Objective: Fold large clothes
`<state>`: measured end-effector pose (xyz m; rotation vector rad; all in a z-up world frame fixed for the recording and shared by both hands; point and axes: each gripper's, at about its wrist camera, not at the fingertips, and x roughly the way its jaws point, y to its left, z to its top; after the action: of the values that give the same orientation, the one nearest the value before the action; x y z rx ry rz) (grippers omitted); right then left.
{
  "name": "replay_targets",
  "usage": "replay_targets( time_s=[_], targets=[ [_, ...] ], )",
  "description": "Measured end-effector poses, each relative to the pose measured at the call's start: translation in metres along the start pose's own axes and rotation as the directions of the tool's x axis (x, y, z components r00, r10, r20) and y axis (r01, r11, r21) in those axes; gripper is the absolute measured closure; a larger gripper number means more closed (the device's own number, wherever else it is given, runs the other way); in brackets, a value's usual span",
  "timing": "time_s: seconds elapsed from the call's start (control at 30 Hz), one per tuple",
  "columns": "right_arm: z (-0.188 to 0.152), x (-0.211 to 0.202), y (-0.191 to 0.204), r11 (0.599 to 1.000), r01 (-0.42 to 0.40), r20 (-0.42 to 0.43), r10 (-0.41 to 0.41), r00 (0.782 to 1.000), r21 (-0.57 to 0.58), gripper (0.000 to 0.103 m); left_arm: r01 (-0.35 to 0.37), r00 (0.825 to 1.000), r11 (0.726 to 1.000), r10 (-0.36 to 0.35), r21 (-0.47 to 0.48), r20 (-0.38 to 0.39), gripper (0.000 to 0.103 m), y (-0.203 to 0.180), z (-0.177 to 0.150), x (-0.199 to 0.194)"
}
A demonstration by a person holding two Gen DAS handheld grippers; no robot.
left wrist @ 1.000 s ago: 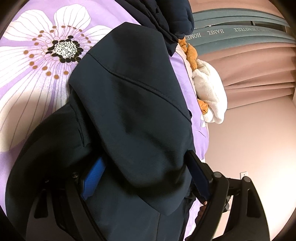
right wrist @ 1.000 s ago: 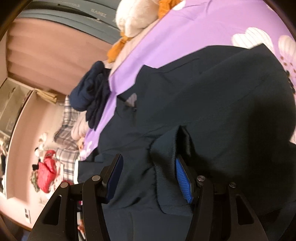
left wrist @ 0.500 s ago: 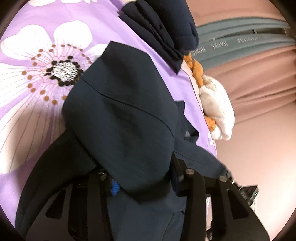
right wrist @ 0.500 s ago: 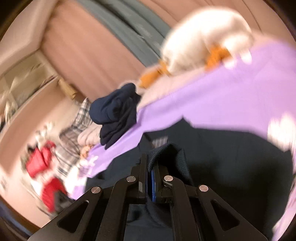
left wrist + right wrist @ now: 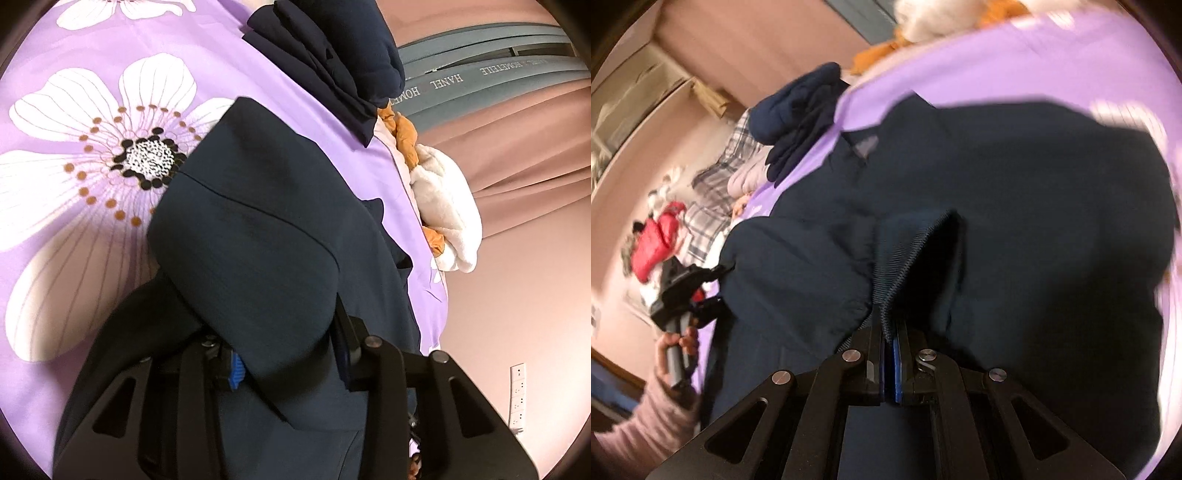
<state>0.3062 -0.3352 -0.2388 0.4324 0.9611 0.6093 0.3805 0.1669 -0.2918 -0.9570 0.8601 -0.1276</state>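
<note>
Left claw (image 5: 288,354) has just been closing, pinching thick jacket (image 5: 258,236) folds; right claw (image 5: 889,343) pinches its ribbed hem (image 5: 905,251). Bulky fabric could slip out mid-fold.

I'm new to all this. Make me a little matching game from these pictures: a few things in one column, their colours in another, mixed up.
Things:
1. jacket held by both grippers
2. bedspread
3. fluffy bundle at the bed's edge
4. heap on the floor

Colours:
a. red
b. white
c. dark navy
d. purple with big white flowers

Pairs: 1-c, 2-d, 3-b, 4-a
</note>
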Motion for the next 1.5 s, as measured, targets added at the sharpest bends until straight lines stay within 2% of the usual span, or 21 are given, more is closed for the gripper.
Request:
replay_targets(
  time_s=[0.13,0.27,0.33,0.4,0.47,0.53,0.57,0.6,0.7,0.77,0.83,0.9,1.03,1.07,1.1,1.17,1.2,1.27,1.33,1.43,1.5],
  targets=[
    [0.005,-0.004,-0.018,0.987,-0.001,0.034,-0.005,0.999,0.163,0.098,-0.035,0.996,0.999,0.037,0.026,-0.082,0.066,0.001,0.002,0.013],
    [0.018,-0.001,-0.016,0.965,0.017,0.07,-0.037,0.997,0.262,0.094,-0.04,0.993,0.996,0.048,0.078,-0.106,0.066,0.0,-0.002,0.006],
    [0.02,-0.009,-0.009,0.962,0.056,0.112,-0.088,0.99,0.266,0.084,-0.063,0.991,0.993,0.074,0.1,-0.11,0.063,0.003,-0.004,0.001],
    [0.019,-0.019,0.004,0.962,0.145,0.158,-0.184,0.97,0.231,0.061,-0.067,0.989,0.993,0.079,0.101,-0.124,0.062,0.008,-0.005,-0.001],
    [0.02,-0.026,0.015,0.971,0.129,0.215,-0.173,0.961,0.202,0.051,-0.044,0.989,0.993,0.058,0.111,-0.133,0.064,0.009,-0.005,-0.007],
    [0.022,-0.027,0.013,0.976,0.098,0.218,-0.141,0.966,0.195,0.035,-0.009,0.989,0.994,0.025,0.112,-0.144,0.063,0.008,-0.005,-0.015],
    [0.026,-0.021,0.016,0.977,0.109,0.197,-0.145,0.97,0.182,0.028,0.016,0.989,0.994,0.0,0.108,-0.149,0.059,0.008,-0.004,-0.021],
    [0.029,-0.013,0.016,0.976,0.134,0.173,-0.164,0.971,0.172,0.028,0.037,0.989,0.994,-0.022,0.098,-0.147,0.052,0.008,-0.003,-0.028],
    [0.033,0.008,0.01,0.967,0.173,0.106,-0.195,0.975,0.187,0.028,0.06,0.994,0.996,-0.053,0.071,-0.094,0.051,0.015,0.006,-0.053],
    [0.032,0.016,0.006,0.968,0.141,0.099,-0.164,0.982,0.206,0.028,0.065,0.996,0.996,-0.062,0.056,-0.065,0.051,0.021,0.014,-0.064],
    [0.03,0.017,0.006,0.971,0.122,0.107,-0.146,0.983,0.204,0.044,0.07,0.996,0.996,-0.066,0.052,-0.067,0.051,0.022,0.017,-0.065],
    [0.028,0.02,0.008,0.971,0.136,0.102,-0.158,0.982,0.197,0.092,0.084,0.993,0.995,-0.079,0.055,-0.086,0.051,0.018,0.016,-0.057],
    [0.031,0.011,0.02,0.977,0.122,0.152,-0.149,0.977,0.174,0.094,0.119,0.985,0.993,-0.117,0.01,-0.128,0.051,0.019,0.013,-0.033],
    [0.035,0.001,0.023,0.978,0.106,0.197,-0.141,0.97,0.179,0.095,0.13,0.982,0.991,-0.13,-0.004,-0.14,0.051,0.019,0.011,-0.027],
    [0.039,-0.008,0.025,0.977,0.099,0.245,-0.145,0.959,0.191,0.096,0.133,0.981,0.991,-0.133,-0.009,-0.143,0.051,0.02,0.01,-0.026],
    [0.046,-0.033,0.013,0.96,0.079,0.354,-0.175,0.919,0.27,0.096,0.134,0.979,0.991,-0.134,-0.009,-0.151,0.051,0.019,0.007,-0.02],
    [0.05,-0.038,0.006,0.948,0.089,0.36,-0.203,0.911,0.307,0.096,0.136,0.979,0.991,-0.136,-0.01,-0.149,0.051,0.018,0.006,-0.019],
    [0.053,-0.037,-0.005,0.93,0.147,0.307,-0.256,0.917,0.336,0.096,0.134,0.981,0.991,-0.134,-0.012,-0.139,0.051,0.018,0.006,-0.017],
    [0.05,-0.025,-0.006,0.917,0.247,0.231,-0.326,0.917,0.313,0.096,0.125,0.983,0.992,-0.124,0.002,-0.136,0.051,0.019,0.006,-0.019],
    [0.047,-0.014,-0.016,0.9,0.264,0.204,-0.347,0.915,0.348,0.096,0.137,0.977,0.99,-0.132,0.018,-0.166,0.051,0.018,0.0,-0.022],
    [0.049,-0.014,-0.025,0.888,0.257,0.208,-0.353,0.912,0.38,0.096,0.146,0.973,0.989,-0.141,0.011,-0.18,0.046,0.021,-0.006,-0.026]
  ],
)
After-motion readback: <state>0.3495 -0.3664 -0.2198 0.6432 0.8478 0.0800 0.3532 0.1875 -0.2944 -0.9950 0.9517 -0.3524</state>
